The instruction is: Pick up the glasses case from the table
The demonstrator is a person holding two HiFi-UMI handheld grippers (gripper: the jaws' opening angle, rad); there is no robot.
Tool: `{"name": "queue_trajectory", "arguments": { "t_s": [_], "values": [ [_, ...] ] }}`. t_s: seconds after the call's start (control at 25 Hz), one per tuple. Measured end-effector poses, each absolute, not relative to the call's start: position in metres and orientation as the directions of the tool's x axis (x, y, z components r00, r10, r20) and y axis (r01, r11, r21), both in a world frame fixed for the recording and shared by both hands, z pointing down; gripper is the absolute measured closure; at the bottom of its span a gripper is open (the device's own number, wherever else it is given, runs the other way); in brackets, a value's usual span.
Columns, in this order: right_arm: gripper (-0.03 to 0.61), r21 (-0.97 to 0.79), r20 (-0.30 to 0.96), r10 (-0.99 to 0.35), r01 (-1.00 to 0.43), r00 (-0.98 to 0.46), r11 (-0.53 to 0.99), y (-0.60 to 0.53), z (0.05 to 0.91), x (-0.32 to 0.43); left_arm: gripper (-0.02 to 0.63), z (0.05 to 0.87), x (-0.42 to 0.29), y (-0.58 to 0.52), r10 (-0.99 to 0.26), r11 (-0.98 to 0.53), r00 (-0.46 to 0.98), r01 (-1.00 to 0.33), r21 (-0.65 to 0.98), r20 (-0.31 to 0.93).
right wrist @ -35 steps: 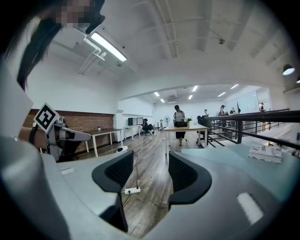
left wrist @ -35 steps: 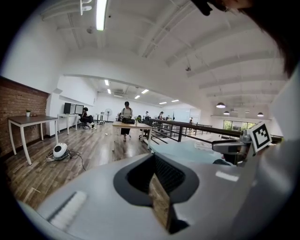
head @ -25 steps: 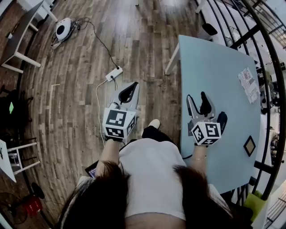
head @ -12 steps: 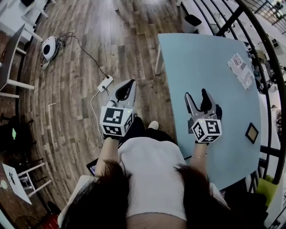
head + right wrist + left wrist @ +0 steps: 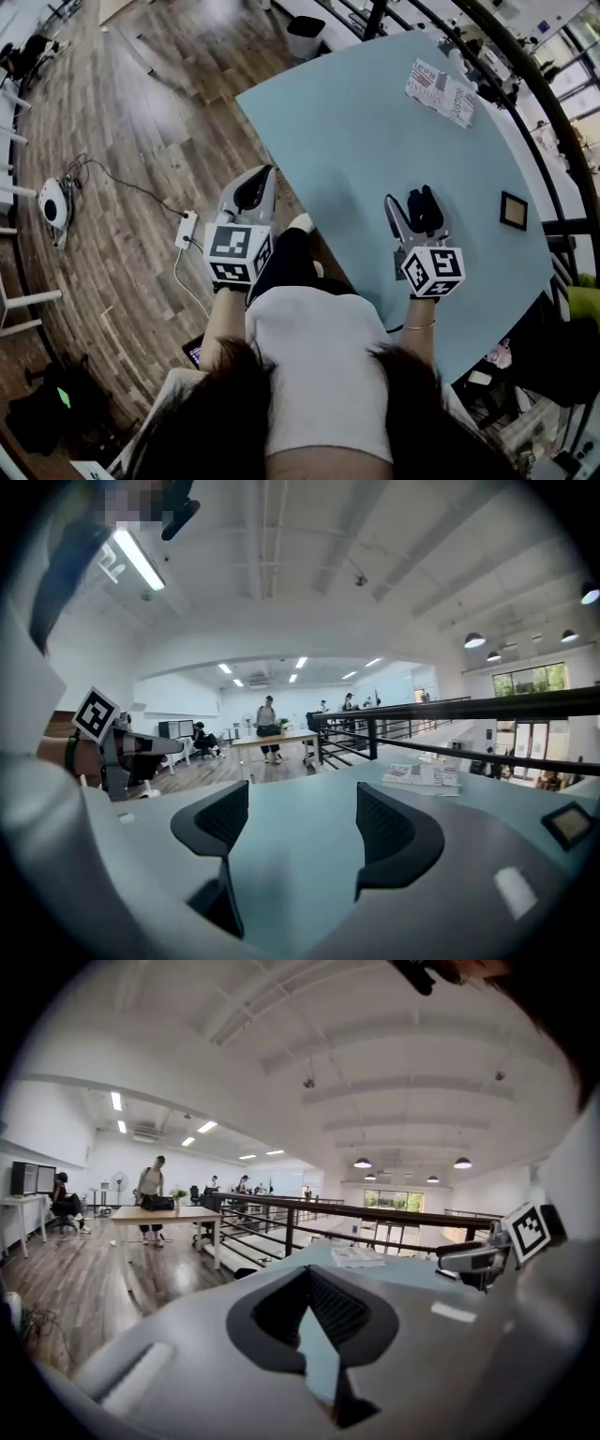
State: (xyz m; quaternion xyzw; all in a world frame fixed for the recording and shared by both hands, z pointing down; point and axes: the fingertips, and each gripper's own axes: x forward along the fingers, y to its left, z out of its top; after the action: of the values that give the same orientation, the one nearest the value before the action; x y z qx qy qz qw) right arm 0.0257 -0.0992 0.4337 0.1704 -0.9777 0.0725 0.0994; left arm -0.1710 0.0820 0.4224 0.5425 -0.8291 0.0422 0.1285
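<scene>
I see no glasses case in any view. The light blue table (image 5: 375, 122) spreads out ahead of me. My right gripper (image 5: 410, 199) hovers over its near part, open. Its jaws have just been opening, and in the right gripper view the right gripper (image 5: 300, 808) has only bare tabletop between its fingers. My left gripper (image 5: 263, 178) is held at the table's left edge, above the wooden floor. In the left gripper view the left gripper (image 5: 307, 1273) has its tips meeting, so it is shut on nothing.
A printed booklet (image 5: 441, 92) lies at the table's far side and a small dark square frame (image 5: 513, 210) at its right edge. A black railing runs behind the table. A power strip (image 5: 186, 230) and a white round device (image 5: 54, 202) lie on the floor at left.
The view has swung round, so the table now fills the space ahead instead of the right side. Both grippers moved with it. The right jaws stand wider apart.
</scene>
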Motion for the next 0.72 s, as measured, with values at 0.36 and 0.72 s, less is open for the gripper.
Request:
{"name": "queue_trajectory", "arguments": {
  "t_s": [0.36, 0.72],
  "values": [
    [0.225, -0.076, 0.288, -0.607, -0.649, -0.741, 0.757, -0.179, 0.434, 0.063, 0.557, 0.418, -0.196, -0.084, -0.965, 0.057, -0.033, -0.995, 0.085, 0.259],
    [0.224, -0.036, 0.341, -0.79, -0.847, -0.509, 0.53, -0.204, 0.443, 0.102, 0.557, 0.43, -0.157, -0.195, -0.903, -0.308, 0.324, -0.946, 0.1, 0.284]
  ]
}}
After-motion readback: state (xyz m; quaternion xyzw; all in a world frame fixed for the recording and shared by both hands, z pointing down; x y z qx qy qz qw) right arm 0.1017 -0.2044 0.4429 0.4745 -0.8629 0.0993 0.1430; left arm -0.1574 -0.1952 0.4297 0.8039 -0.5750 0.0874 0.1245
